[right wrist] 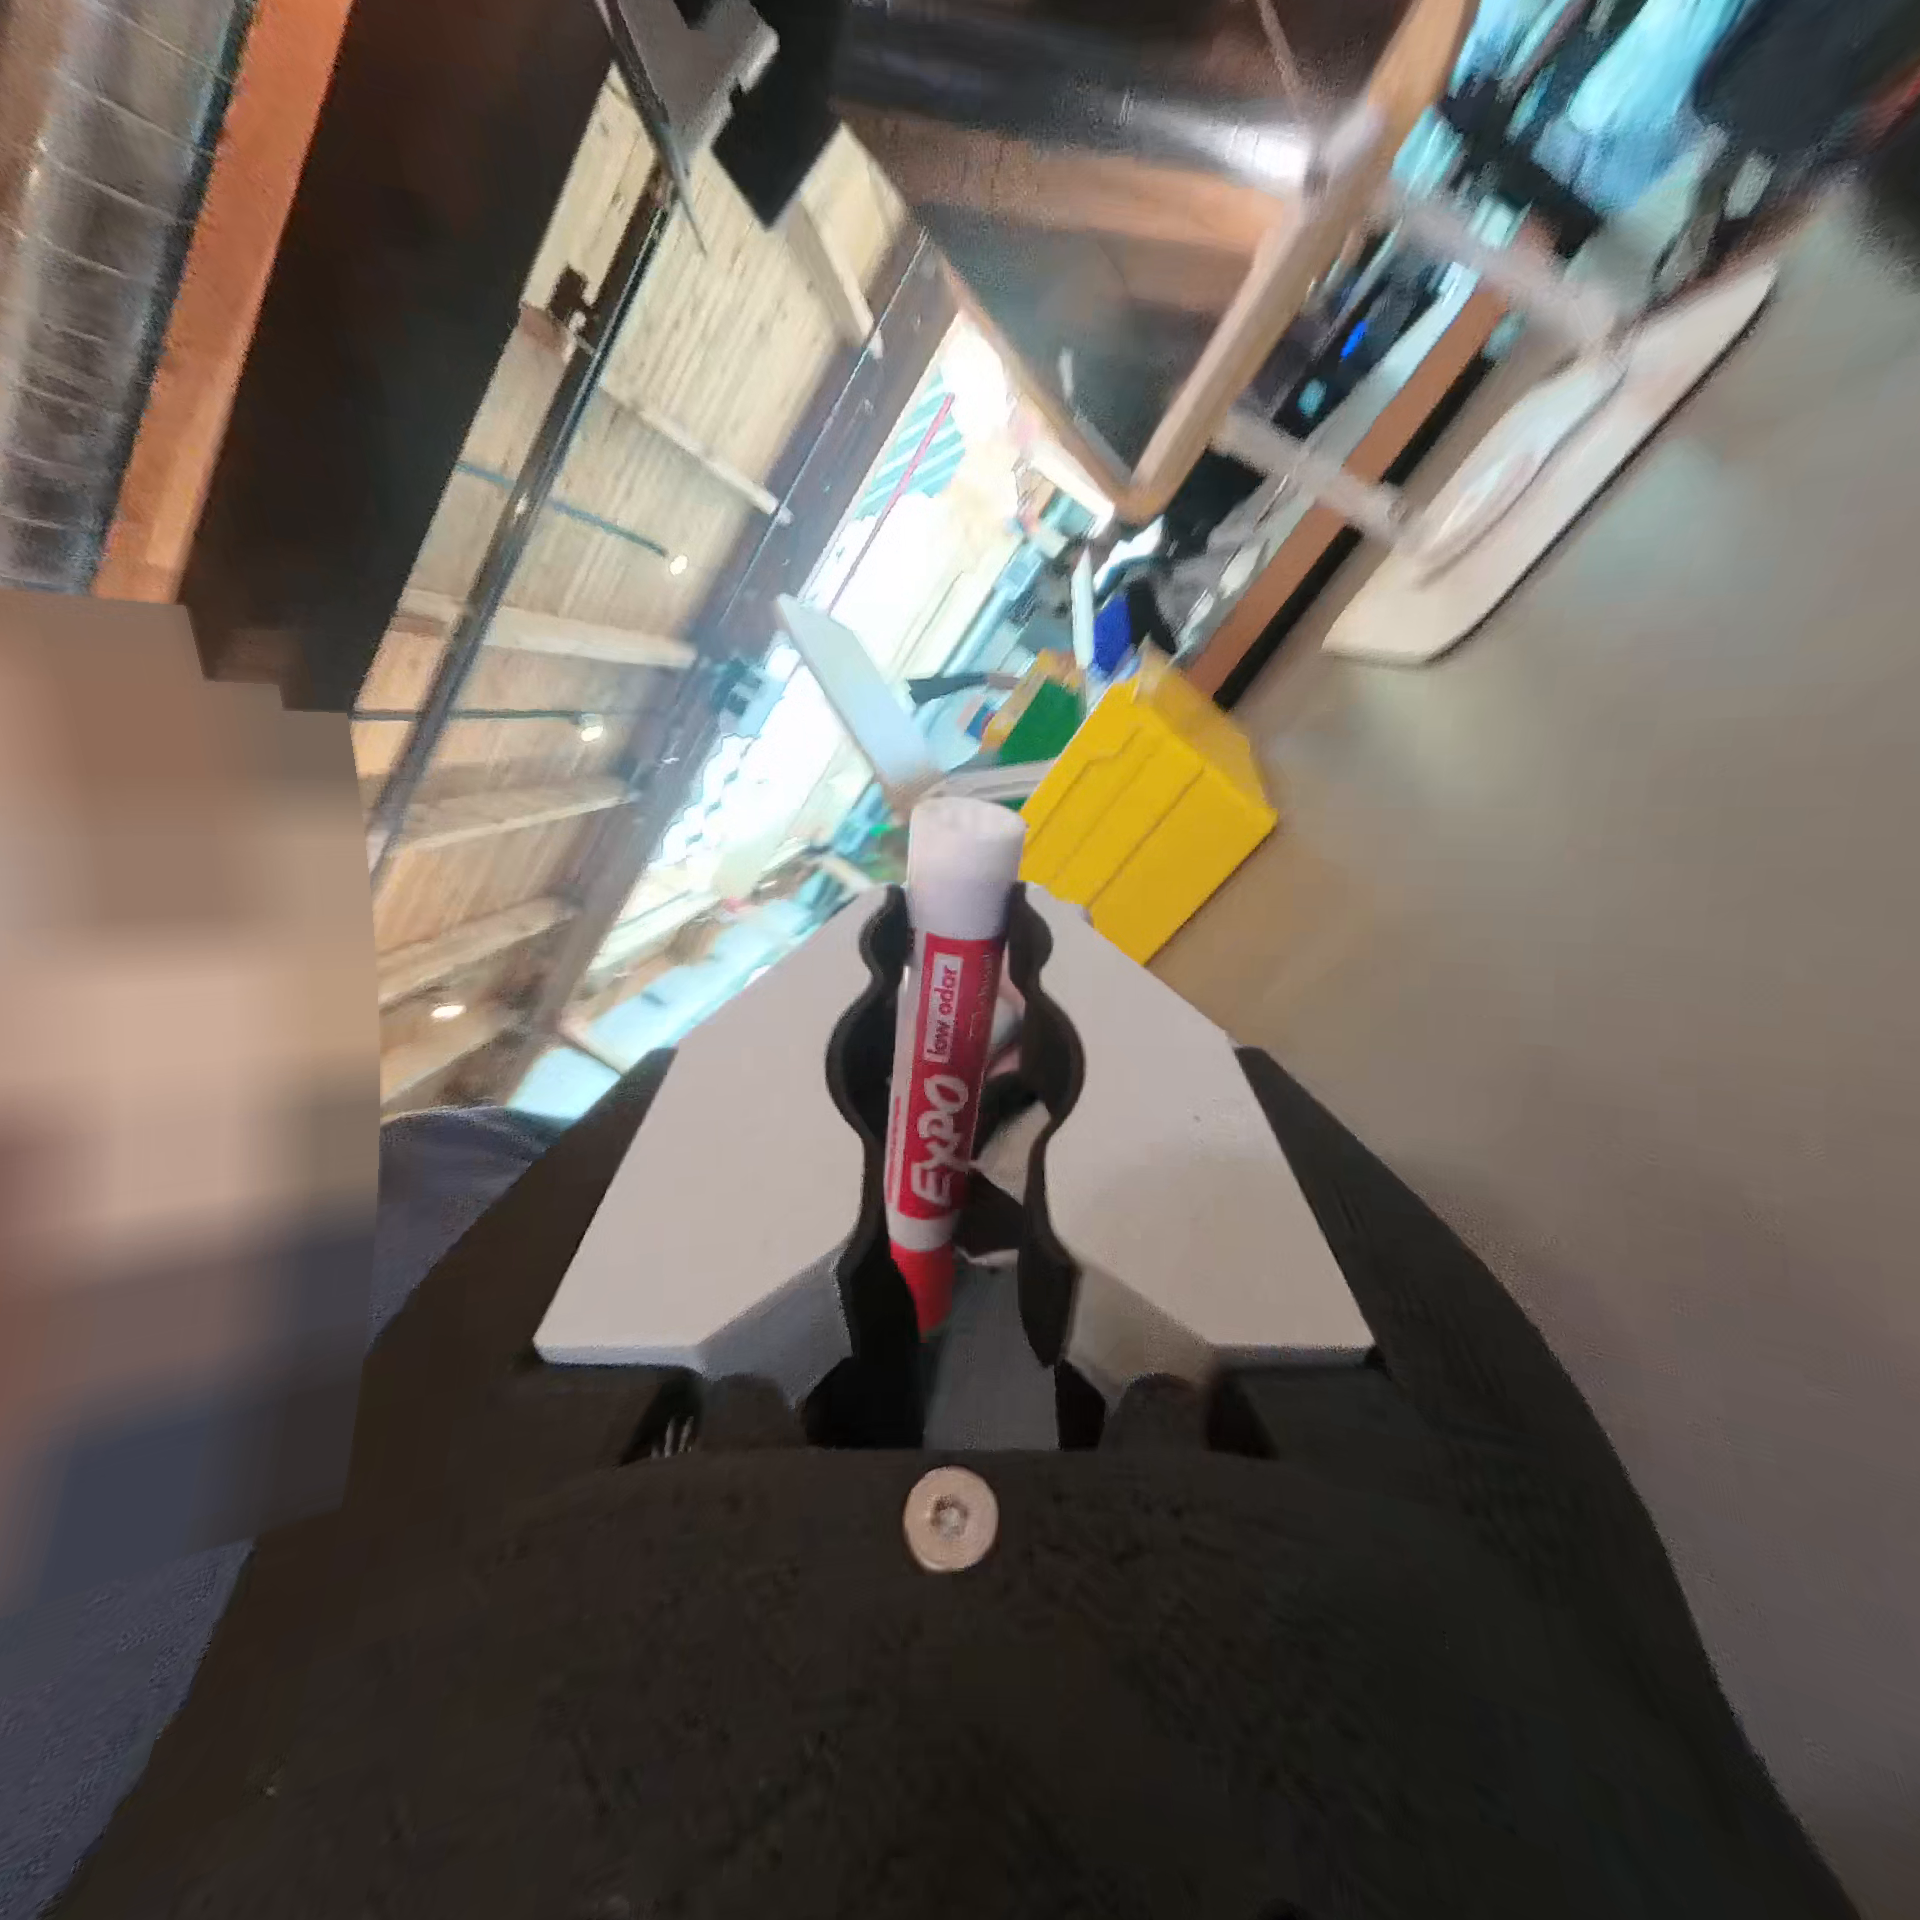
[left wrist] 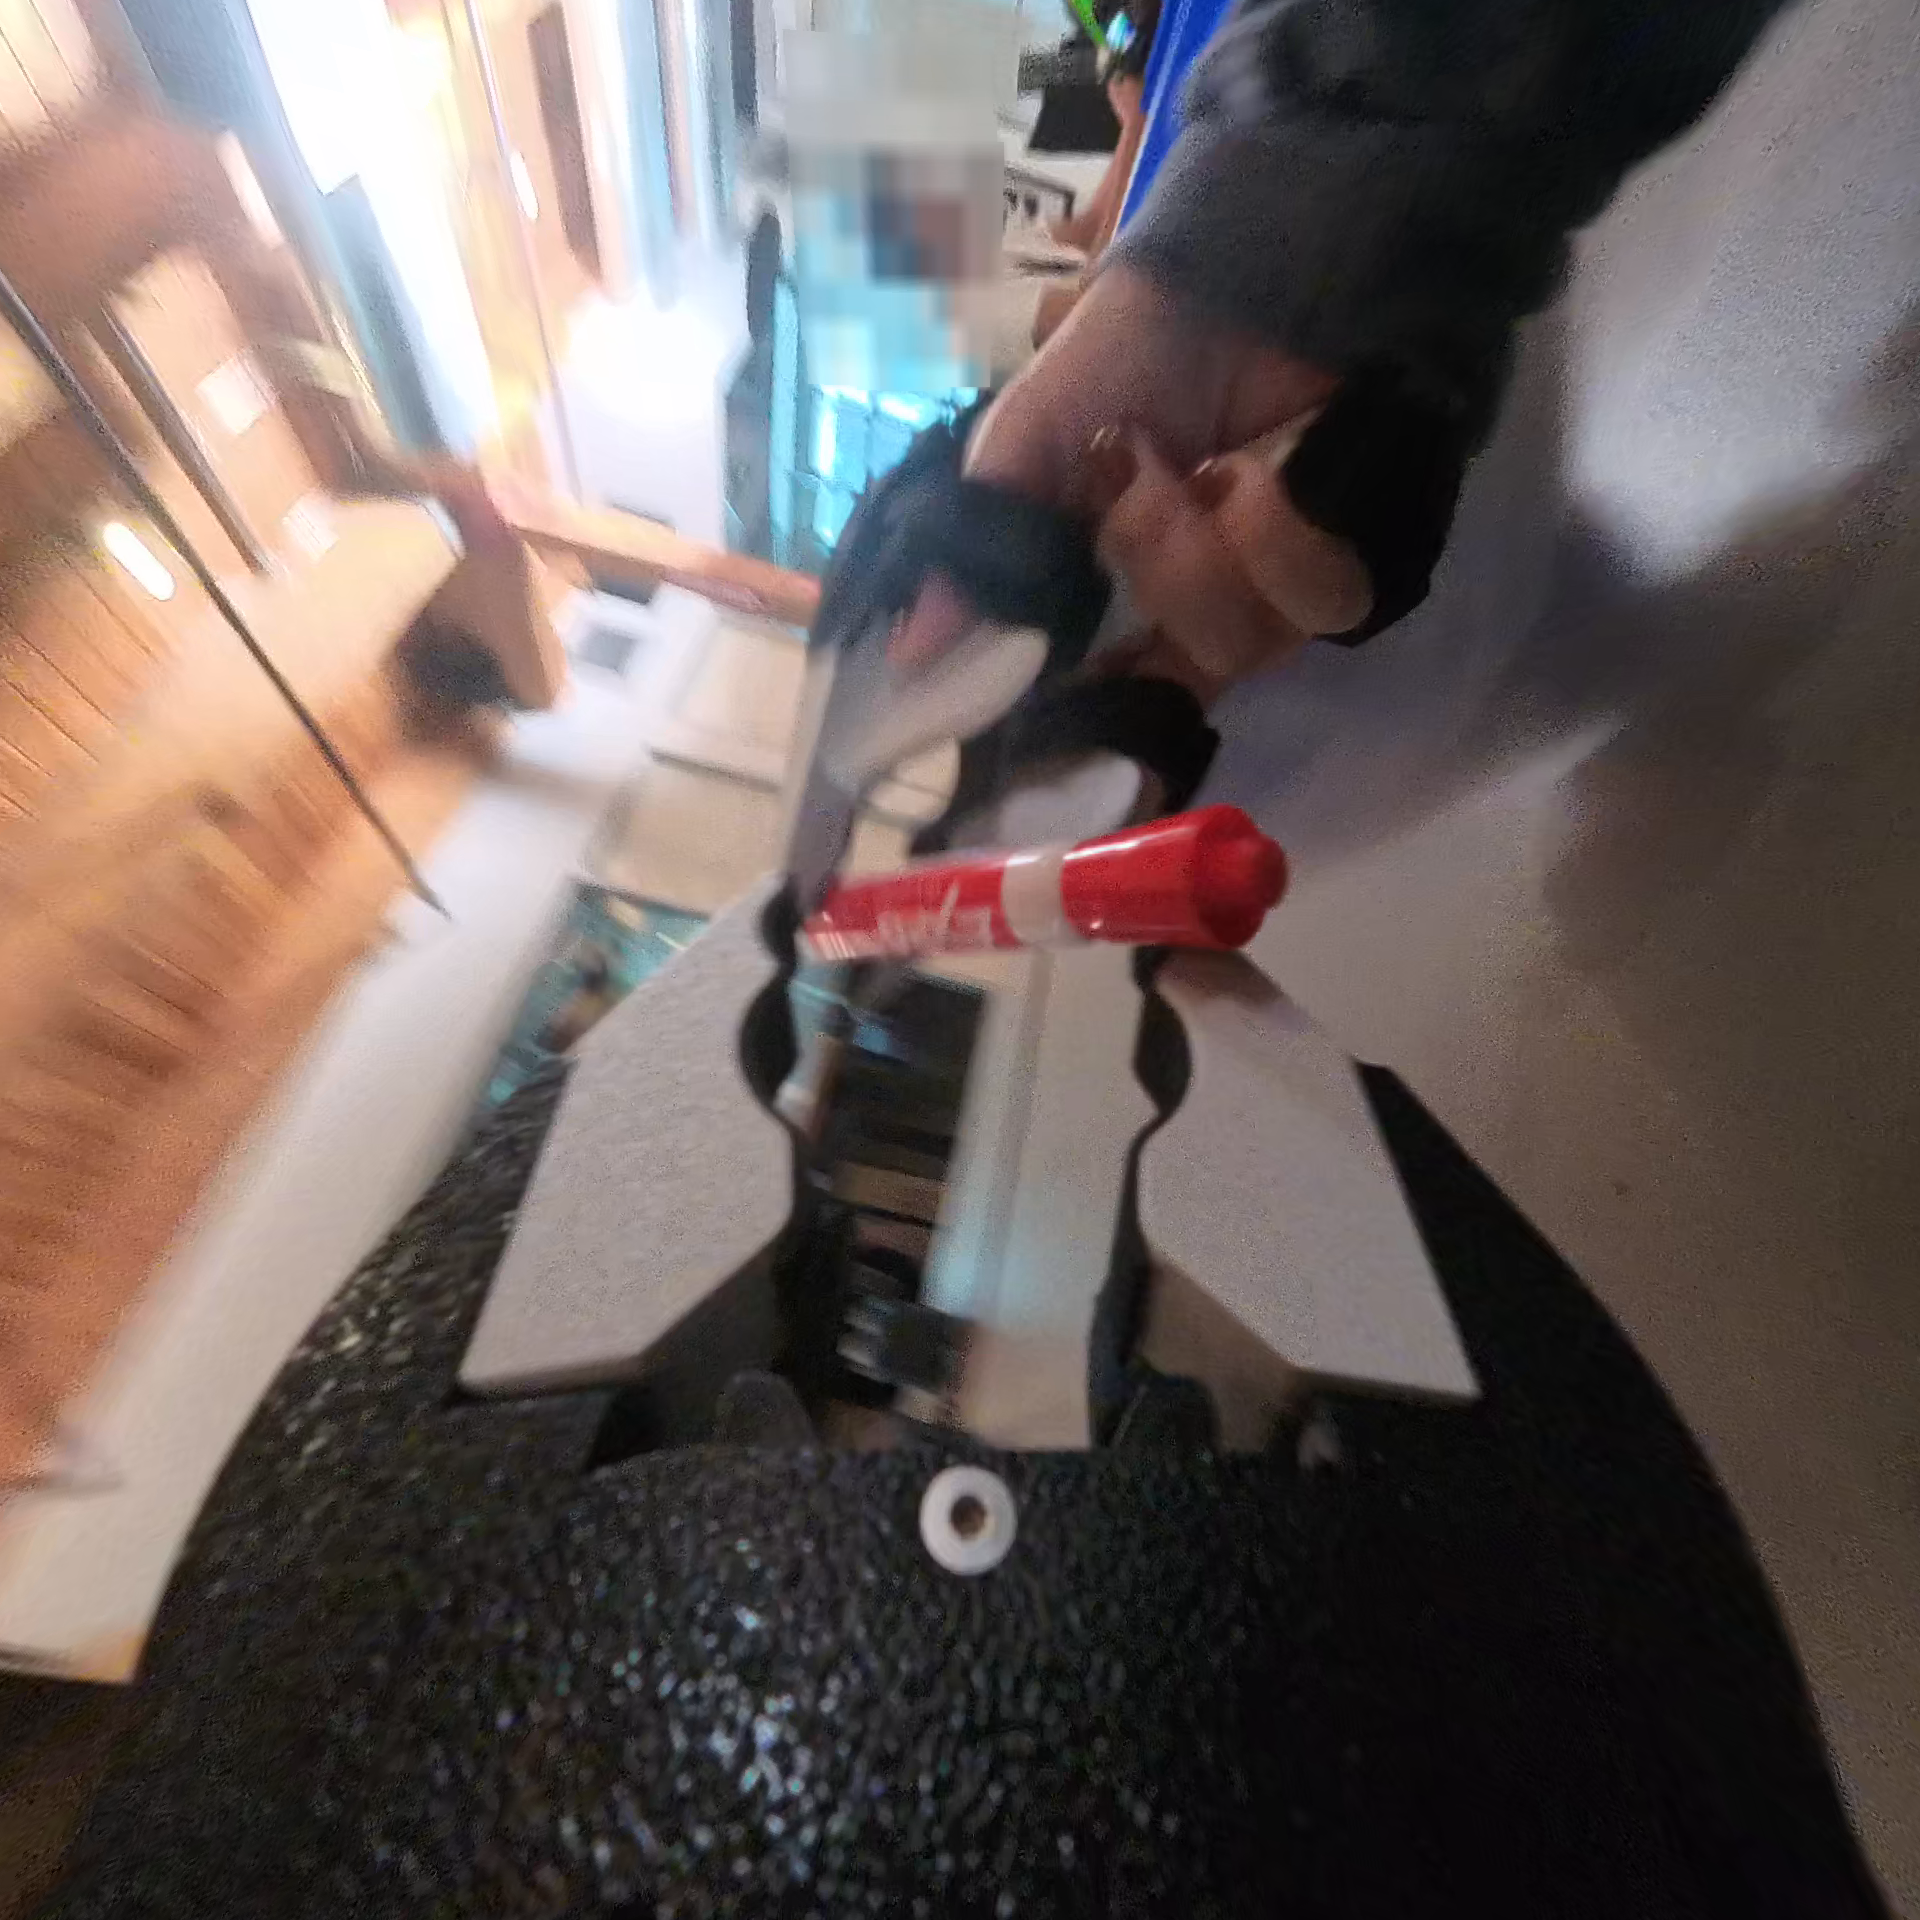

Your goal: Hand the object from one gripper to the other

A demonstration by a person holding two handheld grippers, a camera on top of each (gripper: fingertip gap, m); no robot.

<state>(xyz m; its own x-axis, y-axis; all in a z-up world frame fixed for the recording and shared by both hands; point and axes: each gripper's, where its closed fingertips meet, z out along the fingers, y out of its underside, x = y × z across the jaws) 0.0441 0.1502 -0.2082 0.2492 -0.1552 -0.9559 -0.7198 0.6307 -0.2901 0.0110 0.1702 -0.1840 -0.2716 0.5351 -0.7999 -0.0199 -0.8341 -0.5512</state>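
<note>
A red marker (right wrist: 940, 1091) with a white rear end runs lengthwise between the fingers of my right gripper (right wrist: 956, 904), which is shut on it, white end forward and red cap toward the palm. In the left wrist view the right gripper (left wrist: 831, 862) comes in from above, held by a person's hand (left wrist: 1174, 488). It holds the marker (left wrist: 1049, 894) crosswise at the tips of my left gripper (left wrist: 966, 940). The left gripper is open, its jaws wide apart. The red cap sits just over the left gripper's right fingertip (left wrist: 1205, 987); contact cannot be told.
A yellow box (right wrist: 1153, 831) stands ahead on the grey surface (right wrist: 1610, 1039). A white rounded tabletop (right wrist: 1538, 488) is farther back. A grey-and-black object (right wrist: 707, 94) is cut off at the top edge. A dark sleeve (left wrist: 1382, 177) fills the upper right.
</note>
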